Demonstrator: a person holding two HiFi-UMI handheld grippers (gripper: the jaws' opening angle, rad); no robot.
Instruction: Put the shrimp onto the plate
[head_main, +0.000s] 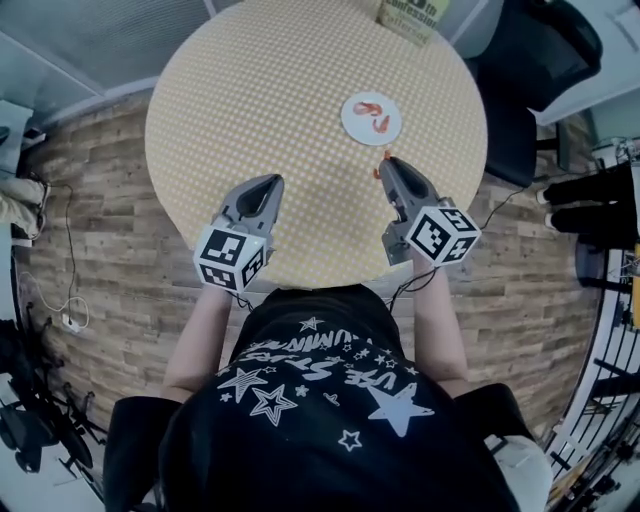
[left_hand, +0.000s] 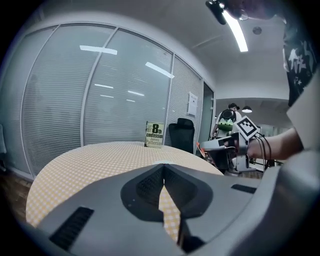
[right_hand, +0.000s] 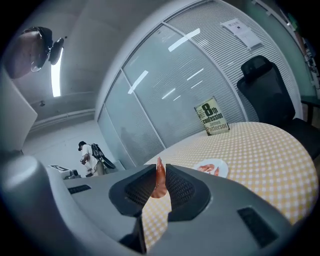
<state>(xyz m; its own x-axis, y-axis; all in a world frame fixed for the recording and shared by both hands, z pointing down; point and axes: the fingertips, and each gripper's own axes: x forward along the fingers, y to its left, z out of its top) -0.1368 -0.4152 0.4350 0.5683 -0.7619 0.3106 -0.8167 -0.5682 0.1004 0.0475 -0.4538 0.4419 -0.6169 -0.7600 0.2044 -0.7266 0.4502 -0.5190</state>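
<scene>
My right gripper (head_main: 385, 162) is shut on an orange shrimp (right_hand: 159, 182), which stands upright between its jaws, the tip poking out above them. In the head view that shrimp (head_main: 381, 164) shows at the jaw tips, a little short of the white plate (head_main: 352, 121). Two shrimp (head_main: 368, 108) lie on the plate, which also appears ahead and to the right in the right gripper view, plate (right_hand: 220, 166). My left gripper (head_main: 274, 182) is shut with nothing in it, over the checkered round table (head_main: 260, 90) near its front edge.
A book (head_main: 411, 17) stands at the table's far edge, also visible as the book (right_hand: 211, 116). A black office chair (head_main: 530, 80) stands to the right of the table. Cables lie on the wooden floor (head_main: 90, 260) at the left.
</scene>
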